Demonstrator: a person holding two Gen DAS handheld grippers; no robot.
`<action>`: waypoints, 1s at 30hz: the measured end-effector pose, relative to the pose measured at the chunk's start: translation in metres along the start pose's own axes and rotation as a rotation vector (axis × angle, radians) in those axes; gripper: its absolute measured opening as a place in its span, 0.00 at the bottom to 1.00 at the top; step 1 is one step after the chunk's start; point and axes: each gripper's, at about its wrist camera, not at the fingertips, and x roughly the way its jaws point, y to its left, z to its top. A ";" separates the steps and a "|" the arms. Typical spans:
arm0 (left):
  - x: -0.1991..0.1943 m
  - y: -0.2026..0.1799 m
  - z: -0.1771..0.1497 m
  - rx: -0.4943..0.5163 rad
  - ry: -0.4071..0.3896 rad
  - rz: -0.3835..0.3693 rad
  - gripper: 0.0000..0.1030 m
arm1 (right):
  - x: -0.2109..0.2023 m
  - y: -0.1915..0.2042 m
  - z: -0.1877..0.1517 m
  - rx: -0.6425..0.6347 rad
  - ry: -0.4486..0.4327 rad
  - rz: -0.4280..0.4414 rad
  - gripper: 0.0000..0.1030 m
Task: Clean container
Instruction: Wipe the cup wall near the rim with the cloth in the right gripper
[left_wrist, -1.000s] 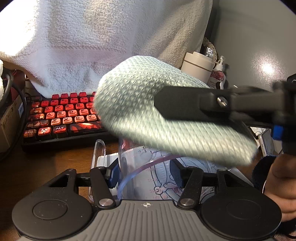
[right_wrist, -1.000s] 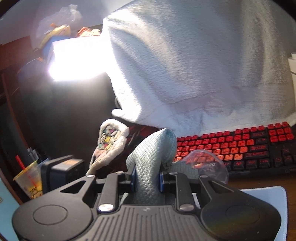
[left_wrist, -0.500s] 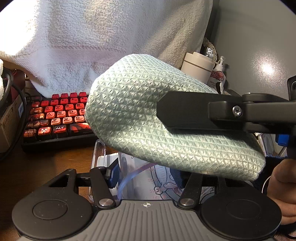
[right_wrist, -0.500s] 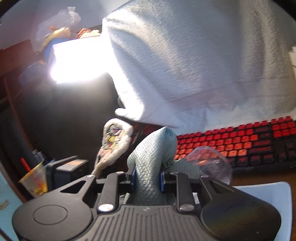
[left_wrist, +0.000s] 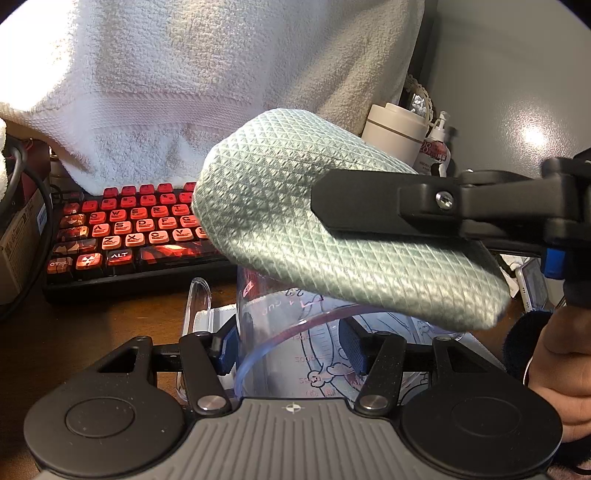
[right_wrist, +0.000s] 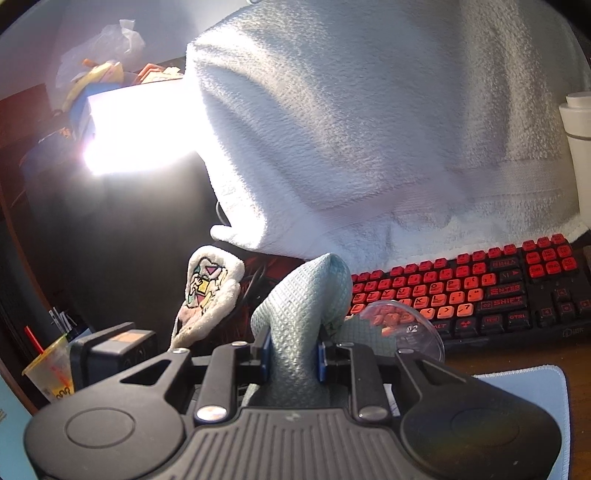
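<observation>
At six o'clock in the left wrist view, the left gripper clamps the clear measuring container between its pads, so it should keep that hold steady while the right gripper, pinched tight on the folded green cloth, brings the cloth down into the mouth and wipes the wall. The cloth covers most of the container's rim and interior toward twelve o'clock, so any remaining dirt cannot be made out.

Container: lower centre, on the counter, under the cloth.
Keyboard: behind the container, middle left.
Towel: above the keyboard, upper frame.
</observation>
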 end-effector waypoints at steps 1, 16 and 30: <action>0.001 -0.001 0.000 -0.001 0.000 0.000 0.54 | 0.000 0.001 -0.001 -0.006 0.001 0.005 0.22; 0.000 -0.006 0.002 0.001 0.003 0.002 0.54 | 0.002 0.003 0.000 -0.032 0.010 0.013 0.19; -0.002 -0.008 0.003 -0.003 0.004 0.001 0.54 | 0.001 0.007 -0.002 -0.037 0.040 0.086 0.23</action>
